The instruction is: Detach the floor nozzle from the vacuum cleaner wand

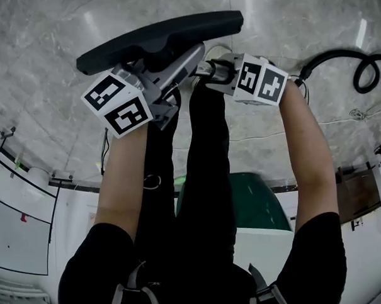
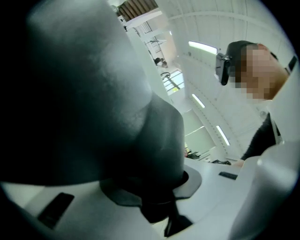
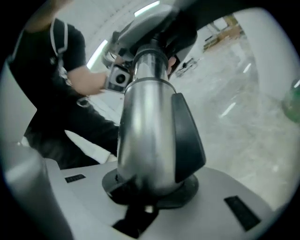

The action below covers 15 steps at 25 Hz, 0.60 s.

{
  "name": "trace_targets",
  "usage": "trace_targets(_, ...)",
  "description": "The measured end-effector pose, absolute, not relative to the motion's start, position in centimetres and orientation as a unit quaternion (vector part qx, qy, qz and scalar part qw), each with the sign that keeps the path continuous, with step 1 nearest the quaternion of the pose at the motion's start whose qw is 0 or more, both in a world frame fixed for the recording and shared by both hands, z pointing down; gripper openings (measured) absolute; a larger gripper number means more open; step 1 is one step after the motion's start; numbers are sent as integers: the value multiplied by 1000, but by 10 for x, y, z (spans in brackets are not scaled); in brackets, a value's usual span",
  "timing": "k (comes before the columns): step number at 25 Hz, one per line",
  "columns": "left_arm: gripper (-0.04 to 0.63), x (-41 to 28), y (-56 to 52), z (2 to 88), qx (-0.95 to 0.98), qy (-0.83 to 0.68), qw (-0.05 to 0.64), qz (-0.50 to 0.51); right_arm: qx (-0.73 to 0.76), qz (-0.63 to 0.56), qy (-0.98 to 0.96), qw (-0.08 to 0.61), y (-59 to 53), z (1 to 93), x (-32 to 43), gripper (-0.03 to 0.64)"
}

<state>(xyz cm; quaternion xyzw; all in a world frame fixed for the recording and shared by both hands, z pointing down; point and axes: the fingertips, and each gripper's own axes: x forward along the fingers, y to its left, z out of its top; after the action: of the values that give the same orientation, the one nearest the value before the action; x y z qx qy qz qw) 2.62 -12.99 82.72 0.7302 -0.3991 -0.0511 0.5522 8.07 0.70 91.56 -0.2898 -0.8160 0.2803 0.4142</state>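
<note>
Two tools (image 2: 159, 199) (image 3: 150, 187) tight on nozzle (image 1: 160, 39), wand (image 3: 145, 122)

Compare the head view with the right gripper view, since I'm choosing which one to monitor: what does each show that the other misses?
Head view only: the full width of the floor nozzle, the black hose on the floor, both marker cubes. Right gripper view only: the dark catch on the side of the wand, close up. Both: the silver wand clamped in the right hand-held gripper.
</note>
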Motion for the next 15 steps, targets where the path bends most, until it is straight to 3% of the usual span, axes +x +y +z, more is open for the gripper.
trace_targets(3, 121, -1, -132, 855, 678, -449, 582, -21, -24, 117, -868, 482, -33, 960, 62, 64)
trace_targets(5, 126, -11, -128, 859, 667, -468, 580, -12, 72, 46, -867, 491, -44, 972, 58, 59)
trace_targets(10, 121, -8, -92, 861, 667, -455, 589, -2, -274, 245, -818, 443, 40, 952, 70, 58)
trace_targets(11, 121, -7, -91, 861, 669, -454, 588, -2, -289, 250, -814, 438, 42, 951, 71, 58)
trace_targets(15, 156, -20, -109, 876, 617, -505, 604, 1, 29, 32, -879, 474, -34, 991, 59, 55)
